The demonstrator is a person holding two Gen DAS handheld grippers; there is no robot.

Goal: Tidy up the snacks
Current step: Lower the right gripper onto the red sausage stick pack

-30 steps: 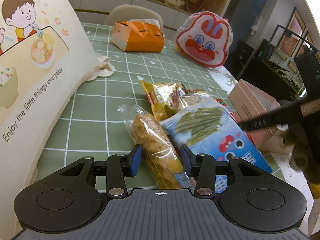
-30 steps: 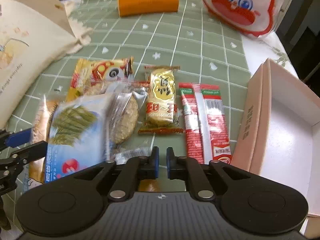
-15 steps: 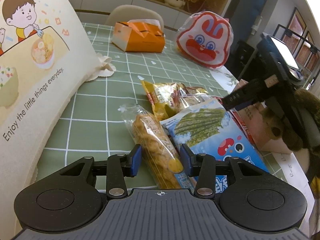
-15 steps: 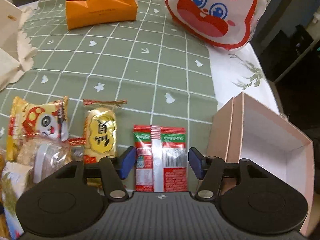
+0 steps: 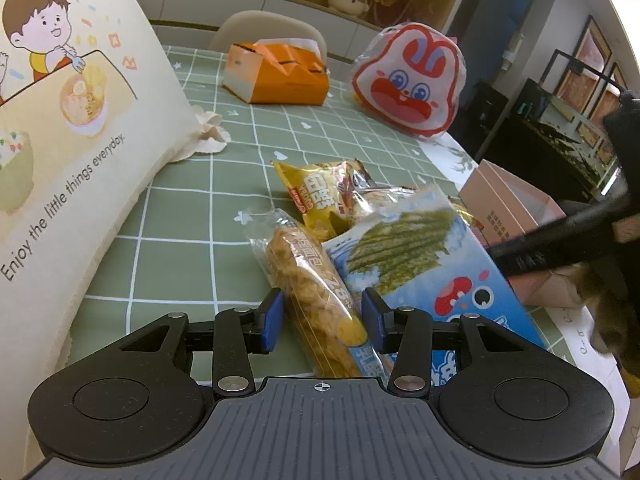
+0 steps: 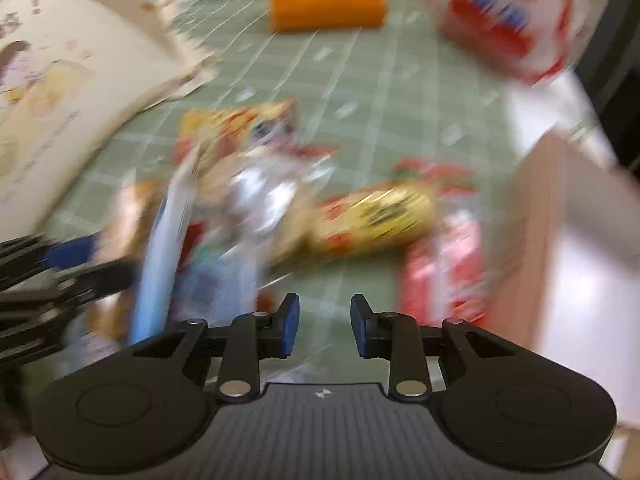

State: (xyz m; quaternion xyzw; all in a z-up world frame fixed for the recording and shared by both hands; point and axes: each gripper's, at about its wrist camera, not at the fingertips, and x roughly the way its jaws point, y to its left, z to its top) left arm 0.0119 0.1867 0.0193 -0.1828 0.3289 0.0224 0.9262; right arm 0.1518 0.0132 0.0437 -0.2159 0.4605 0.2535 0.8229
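Left wrist: your left gripper [image 5: 322,314] spreads around the cracker pack [image 5: 316,296] on the table [image 5: 176,264] | right gripper [image 6: 324,326] spread, empty | snacks piled beside box [image 5: 508,200]; sorting seems barely begun.

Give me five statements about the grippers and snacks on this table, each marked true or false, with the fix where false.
1. The left gripper is open, its blue pads either side of the clear pack of golden snacks. True.
2. The right gripper is clamped on the yellow packet. False: it is open with nothing between its pads; the packet lies ahead on the cloth.
3. The orange tissue box sits at the far side of the green checked tablecloth. True.
4. The pink cardboard box stands to the left of the snack pile. False: it stands to the right.
5. The blue seaweed bag lies inside the pink box. False: it lies on the table, beside the clear pack.
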